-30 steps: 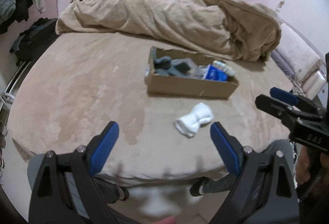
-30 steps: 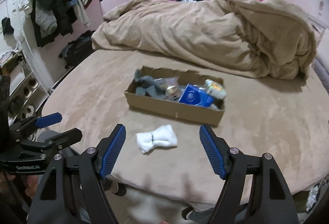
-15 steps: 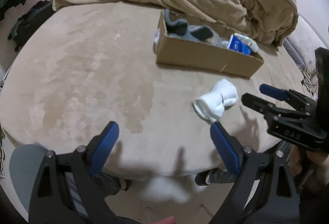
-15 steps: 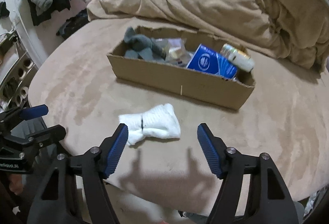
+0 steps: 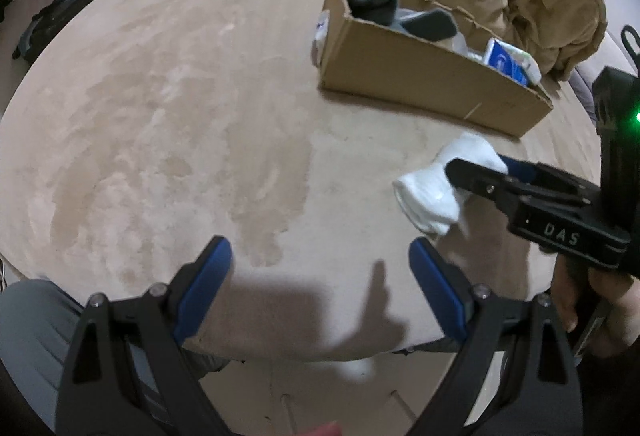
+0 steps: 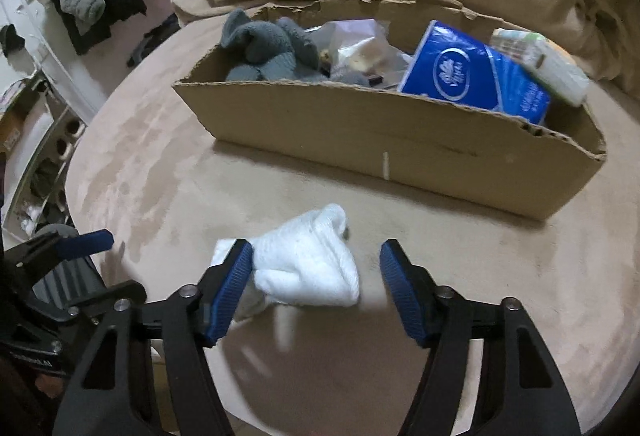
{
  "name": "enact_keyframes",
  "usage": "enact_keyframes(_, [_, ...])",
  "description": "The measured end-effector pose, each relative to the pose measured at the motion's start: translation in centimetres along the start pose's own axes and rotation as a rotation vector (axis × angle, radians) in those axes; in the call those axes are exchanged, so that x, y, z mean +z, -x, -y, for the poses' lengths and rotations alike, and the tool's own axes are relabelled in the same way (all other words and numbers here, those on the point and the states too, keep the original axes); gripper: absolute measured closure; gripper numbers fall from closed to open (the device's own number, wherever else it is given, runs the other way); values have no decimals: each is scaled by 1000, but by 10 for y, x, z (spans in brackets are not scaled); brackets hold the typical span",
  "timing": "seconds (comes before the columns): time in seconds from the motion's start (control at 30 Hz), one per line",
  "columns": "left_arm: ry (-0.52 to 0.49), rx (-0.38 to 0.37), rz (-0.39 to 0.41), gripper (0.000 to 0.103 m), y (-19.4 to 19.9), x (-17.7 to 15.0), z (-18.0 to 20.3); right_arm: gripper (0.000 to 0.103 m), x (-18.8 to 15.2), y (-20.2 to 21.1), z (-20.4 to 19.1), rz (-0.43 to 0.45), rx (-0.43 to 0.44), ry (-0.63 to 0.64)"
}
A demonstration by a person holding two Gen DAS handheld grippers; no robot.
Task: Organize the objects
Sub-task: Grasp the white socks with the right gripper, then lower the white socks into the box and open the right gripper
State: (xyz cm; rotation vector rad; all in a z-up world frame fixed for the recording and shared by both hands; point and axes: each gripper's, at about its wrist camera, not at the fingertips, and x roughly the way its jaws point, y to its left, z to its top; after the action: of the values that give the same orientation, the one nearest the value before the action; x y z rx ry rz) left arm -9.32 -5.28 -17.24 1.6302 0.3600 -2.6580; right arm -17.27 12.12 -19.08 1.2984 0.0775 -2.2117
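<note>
My right gripper (image 6: 316,268) has closed in on the sock (image 6: 308,260) since a second ago, its jaws spread wide, the left finger touching the white bundle. The sock lies on the bed (image 6: 440,296), just in front of the box (image 6: 400,144). My left gripper (image 5: 320,268) hangs open over bare bedding, well left of the sock (image 5: 432,192).

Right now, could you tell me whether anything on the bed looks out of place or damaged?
The white sock bundle lies loose on the bed, outside the cardboard box that holds the grey socks and blue tissue pack. The box's rim is torn and ragged. The right hand-held gripper is open around the bundle.
</note>
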Motion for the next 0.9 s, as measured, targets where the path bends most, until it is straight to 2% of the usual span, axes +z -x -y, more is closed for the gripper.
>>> enact_keyframes(0.03, [2, -1, 2, 11, 1, 0, 0, 58, -1, 0, 0, -3, 26, -7])
enact_keyframes(0.07, [4, 0, 4, 11, 2, -1, 0, 60, -3, 1, -2, -5, 48, -6])
enact_keyframes(0.17, [3, -2, 18, 11, 8, 0, 2, 66, -5, 5, -10, 6, 21, 28])
enact_keyframes(0.23, [-2, -3, 34, 11, 15, -1, 4, 76, -5, 9, -10, 6, 25, 20])
enact_keyframes(0.3, [-6, -4, 45, 11, 20, 0, 5, 80, -5, 16, -10, 15, 23, 13])
enact_keyframes(0.57, [-22, -16, 103, 11, 44, 12, 11, 81, 1, 56, -12, 81, -3, 16])
enact_keyframes(0.9, [-53, -26, 193, 11, 56, 51, 18, 81, 40, 103, 1, 220, -76, 21])
